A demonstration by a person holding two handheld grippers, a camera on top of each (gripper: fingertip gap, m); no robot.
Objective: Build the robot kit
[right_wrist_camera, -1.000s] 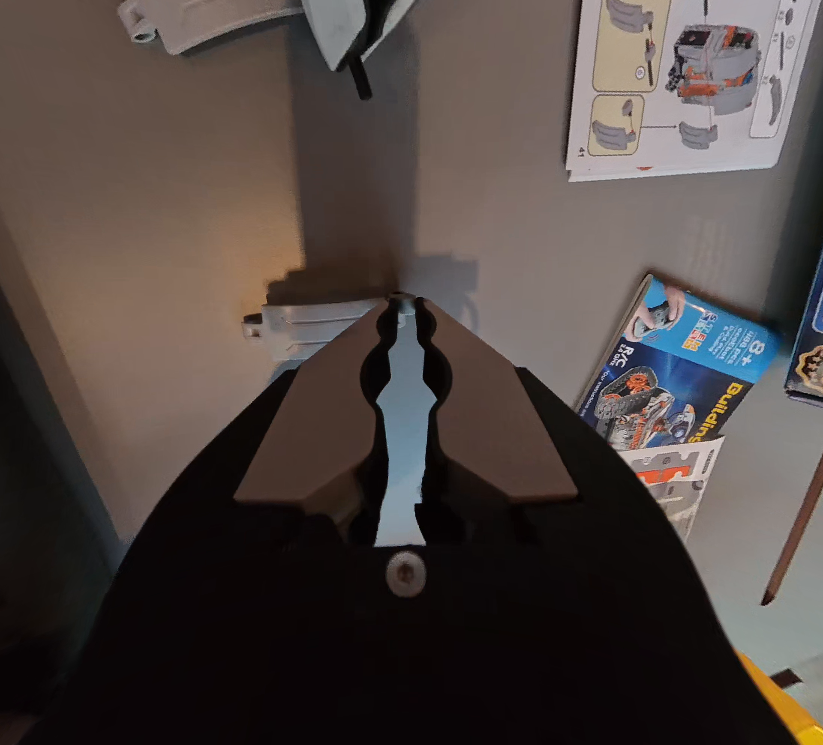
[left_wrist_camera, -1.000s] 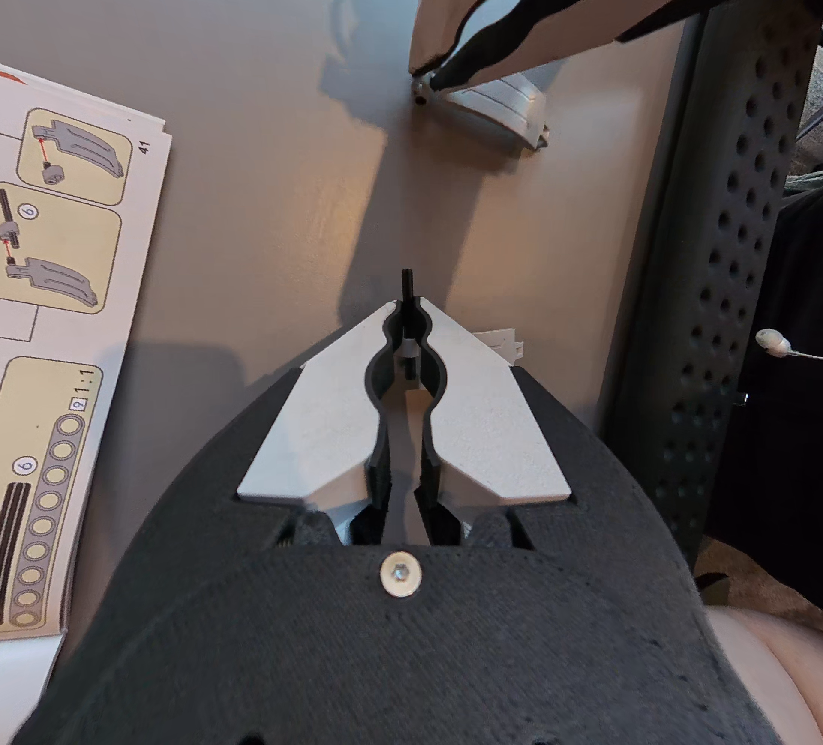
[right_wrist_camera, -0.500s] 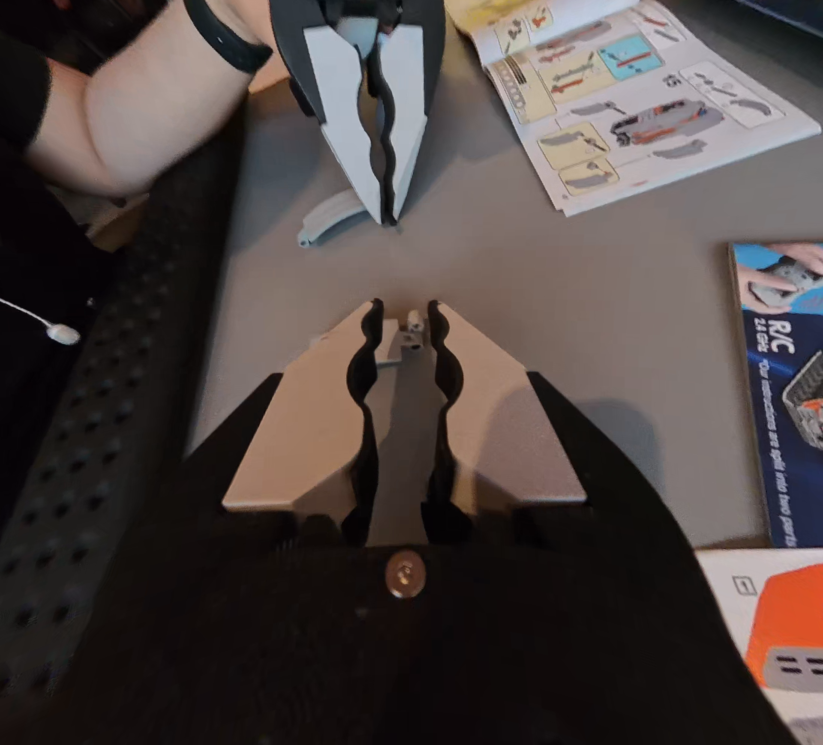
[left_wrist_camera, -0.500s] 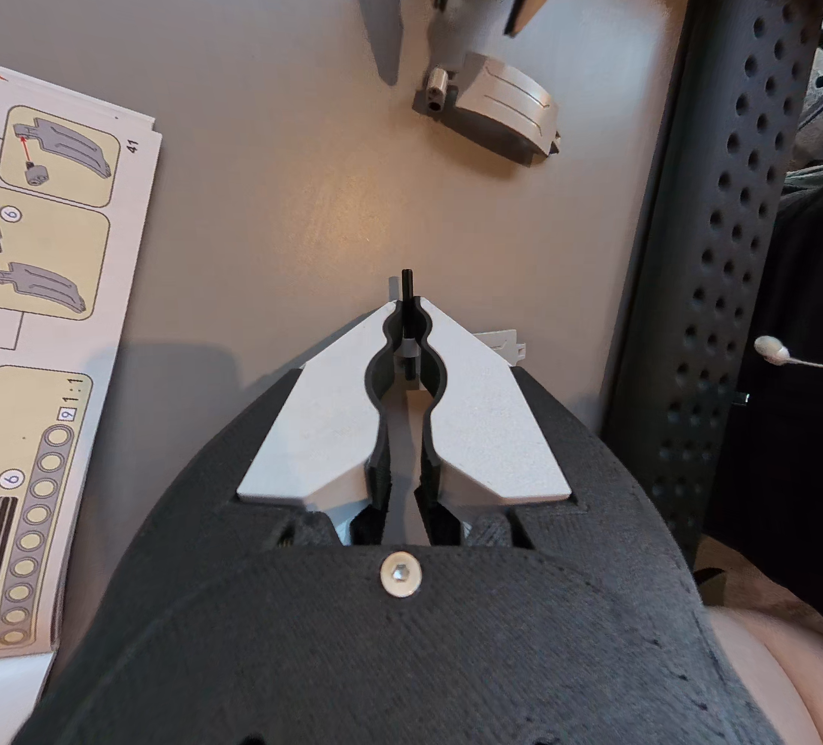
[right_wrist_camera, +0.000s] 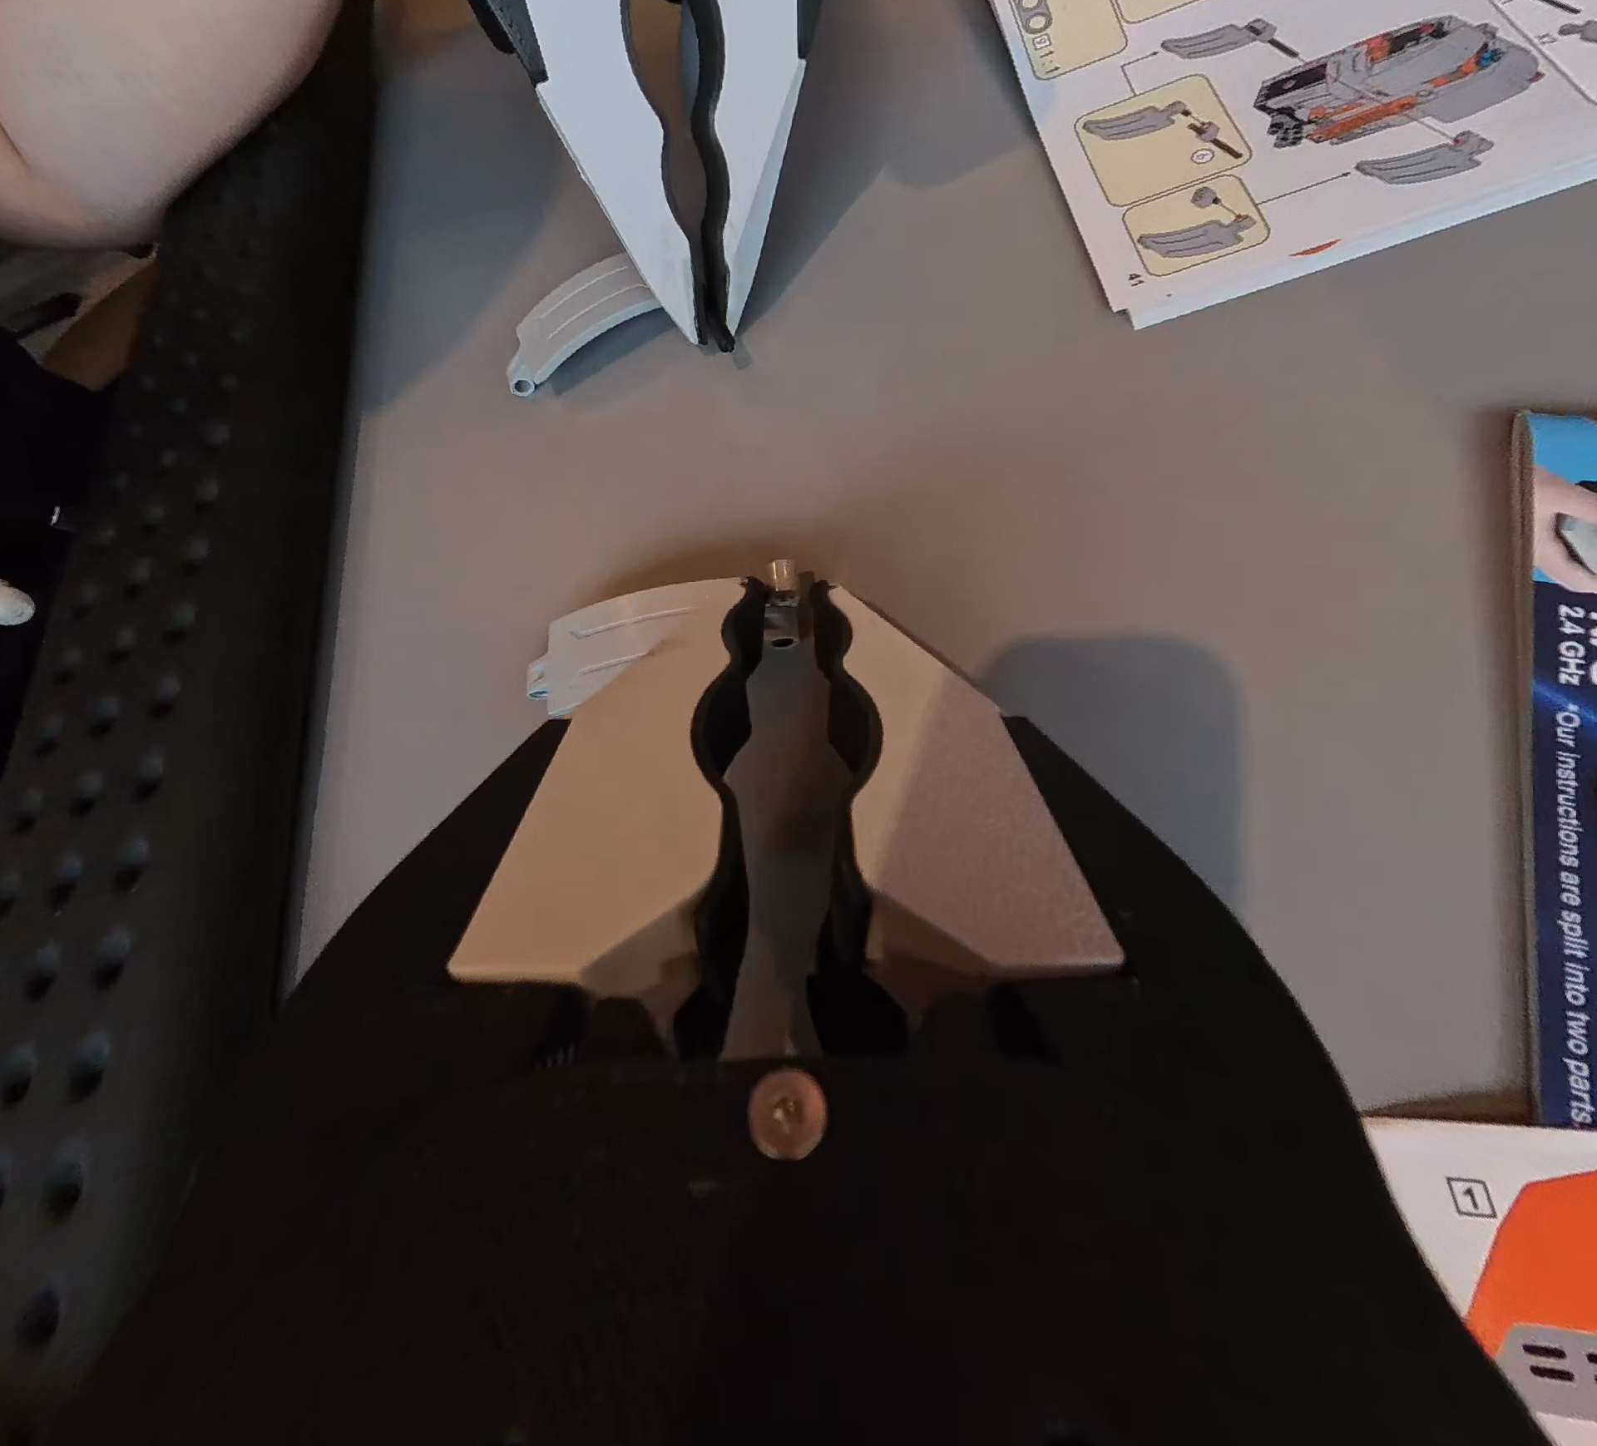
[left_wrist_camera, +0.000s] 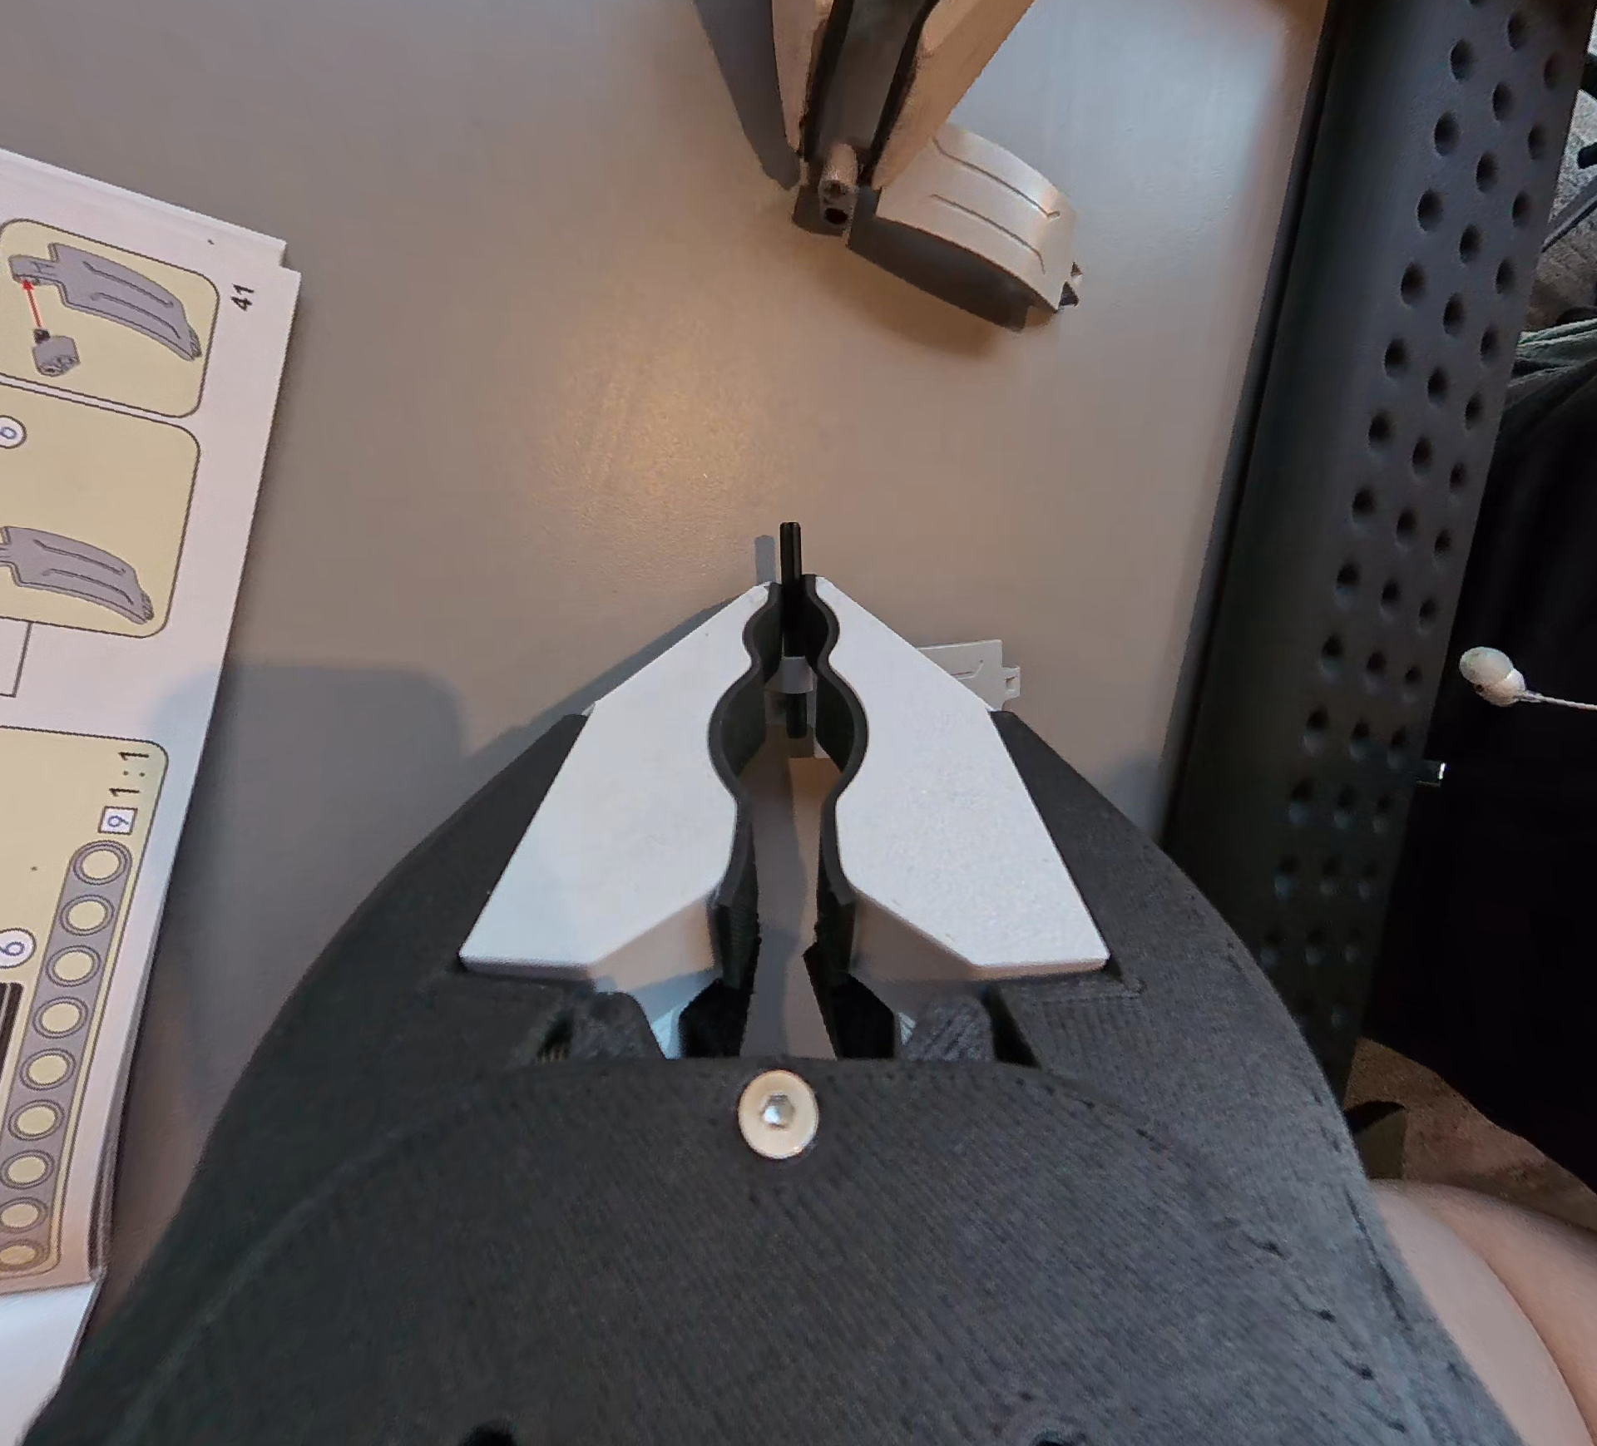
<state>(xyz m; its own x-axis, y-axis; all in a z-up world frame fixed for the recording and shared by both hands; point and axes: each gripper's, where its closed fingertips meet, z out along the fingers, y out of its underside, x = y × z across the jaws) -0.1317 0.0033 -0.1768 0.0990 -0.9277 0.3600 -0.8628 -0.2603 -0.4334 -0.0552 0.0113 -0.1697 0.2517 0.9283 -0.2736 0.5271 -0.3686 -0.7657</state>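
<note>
My left gripper is shut on a thin black axle with a small grey bush on it. The axle tip sticks out past the fingertips, just above the grey table. A curved grey panel lies partly hidden under this gripper. My right gripper is closed around the small grey connector at the end of another curved grey panel on the table. In the left wrist view this gripper pinches that connector. The left gripper stands opposite in the right wrist view.
An open instruction booklet lies left of the left gripper and also shows in the right wrist view. A blue booklet and an orange-and-white box lie to the right. A dark perforated rail borders the table. A person's forearm rests there. The tips of one gripper are about 9 cm away from the tips of the other.
The right gripper was open over the panel's connector half a second ago. It has moved closer and its jaws have closed in around the connector. The left gripper has held still with the axle.
</note>
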